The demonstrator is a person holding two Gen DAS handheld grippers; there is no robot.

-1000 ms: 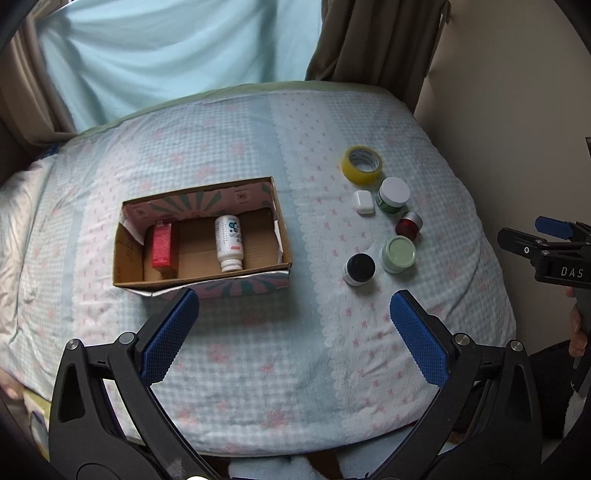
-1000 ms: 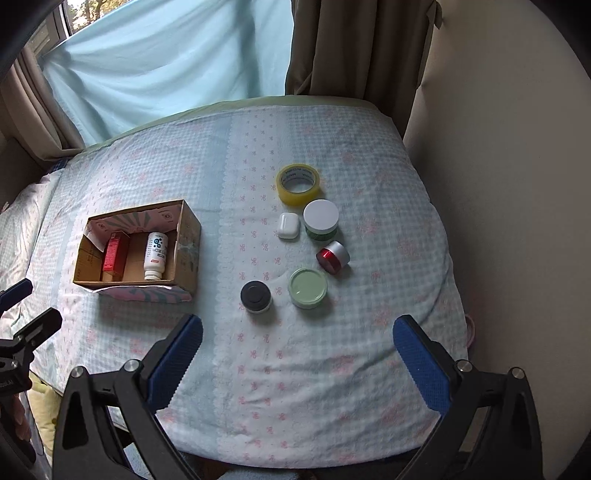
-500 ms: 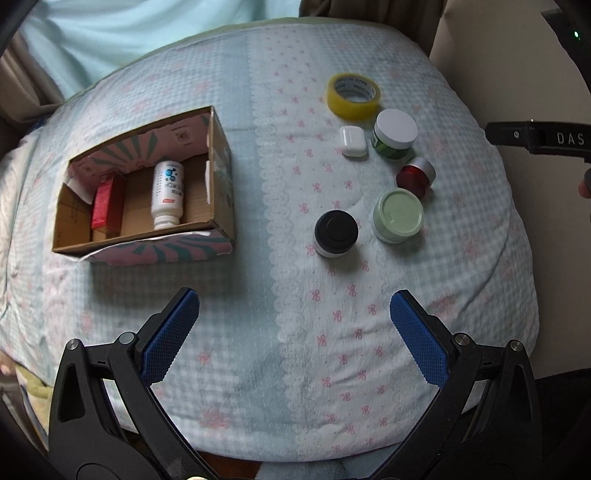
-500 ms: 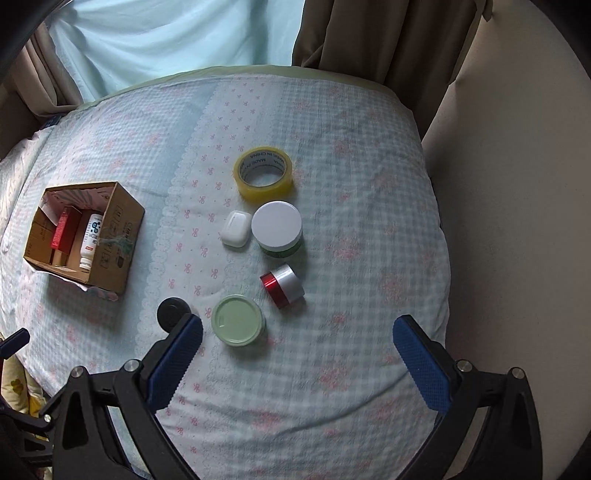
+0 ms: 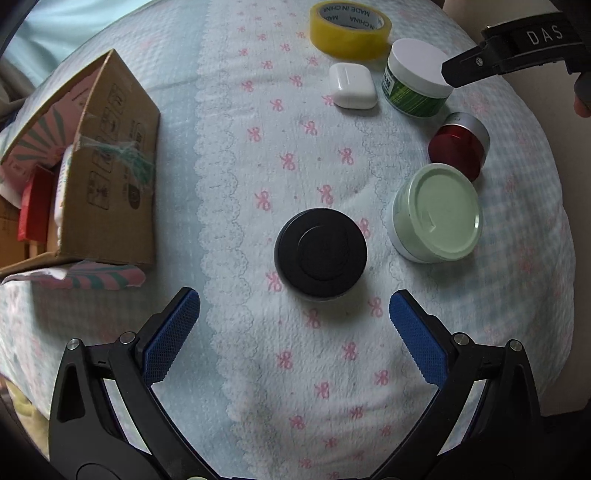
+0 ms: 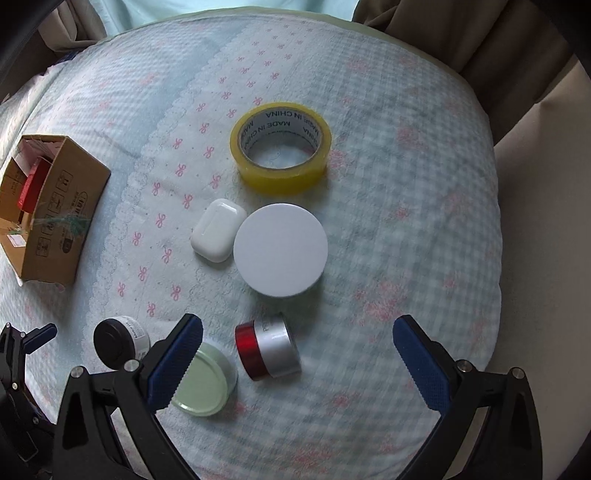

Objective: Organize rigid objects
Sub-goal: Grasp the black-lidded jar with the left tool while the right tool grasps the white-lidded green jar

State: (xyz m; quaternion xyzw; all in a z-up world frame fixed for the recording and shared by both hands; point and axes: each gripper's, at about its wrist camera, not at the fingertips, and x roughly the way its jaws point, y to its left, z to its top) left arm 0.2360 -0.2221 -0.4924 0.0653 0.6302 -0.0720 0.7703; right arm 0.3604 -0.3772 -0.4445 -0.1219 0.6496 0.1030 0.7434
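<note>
On the bed, a black-lidded jar (image 5: pixel 320 252) sits just ahead of my open, empty left gripper (image 5: pixel 294 321). Right of it are a pale green jar (image 5: pixel 437 212), a red and silver jar (image 5: pixel 460 145) on its side, a white-lidded green jar (image 5: pixel 417 79), a white earbud case (image 5: pixel 352 85) and a yellow tape roll (image 5: pixel 349 29). My right gripper (image 6: pixel 297 350) is open and empty, above the red and silver jar (image 6: pixel 269 350), with the white-lidded jar (image 6: pixel 280 250), earbud case (image 6: pixel 218 234) and tape roll (image 6: pixel 280 147) beyond.
An open cardboard box (image 5: pixel 107 173) at the left holds a red packet (image 5: pixel 35 205) and a white bottle. It also shows in the right wrist view (image 6: pixel 55 214). The bed edge drops off at the right, near a beige wall (image 6: pixel 543 221). Curtains hang behind.
Both grippers have moved down and forward toward the jars. The left one now lines up on the black-lidded jar, the right one over the red and silver jar. Nothing was picked up.
</note>
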